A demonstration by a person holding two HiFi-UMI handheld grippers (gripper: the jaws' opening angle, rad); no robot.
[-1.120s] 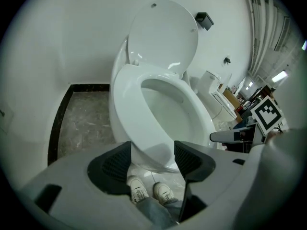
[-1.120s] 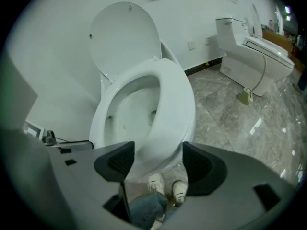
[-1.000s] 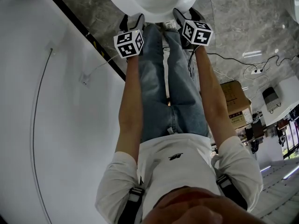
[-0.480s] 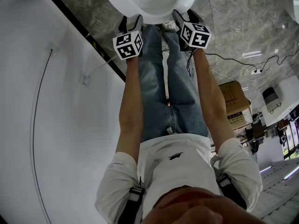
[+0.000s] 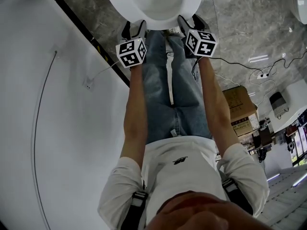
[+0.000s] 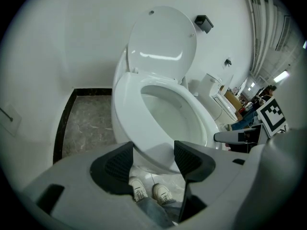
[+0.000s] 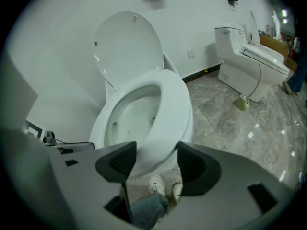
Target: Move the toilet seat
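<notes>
A white toilet (image 5: 158, 4) stands in front of me with its lid (image 6: 160, 44) raised against the wall and its seat (image 6: 158, 104) lying down on the bowl. In the head view my left gripper (image 5: 134, 28) and right gripper (image 5: 191, 23) sit side by side at the bowl's front rim. The left gripper (image 6: 152, 162) is open, and the front of the seat shows between its black pads (image 6: 115, 164). The right gripper (image 7: 154, 163) is open too, with the seat (image 7: 168, 104) and lid (image 7: 127, 47) beyond it. Whether either gripper touches the seat, I cannot tell.
A white wall with a thin cable (image 5: 36, 128) and a socket (image 5: 87, 84) runs along the left. My legs and white shoes (image 6: 148, 193) are under the grippers. A second toilet (image 7: 244, 56) stands at the right; a cardboard box (image 5: 240, 104) and floor cables (image 5: 259, 73) lie behind.
The bowl's front rim shows a little more in the head view, and both marker cubes sit slightly lower in the picture. Both grippers stay open at the rim.
</notes>
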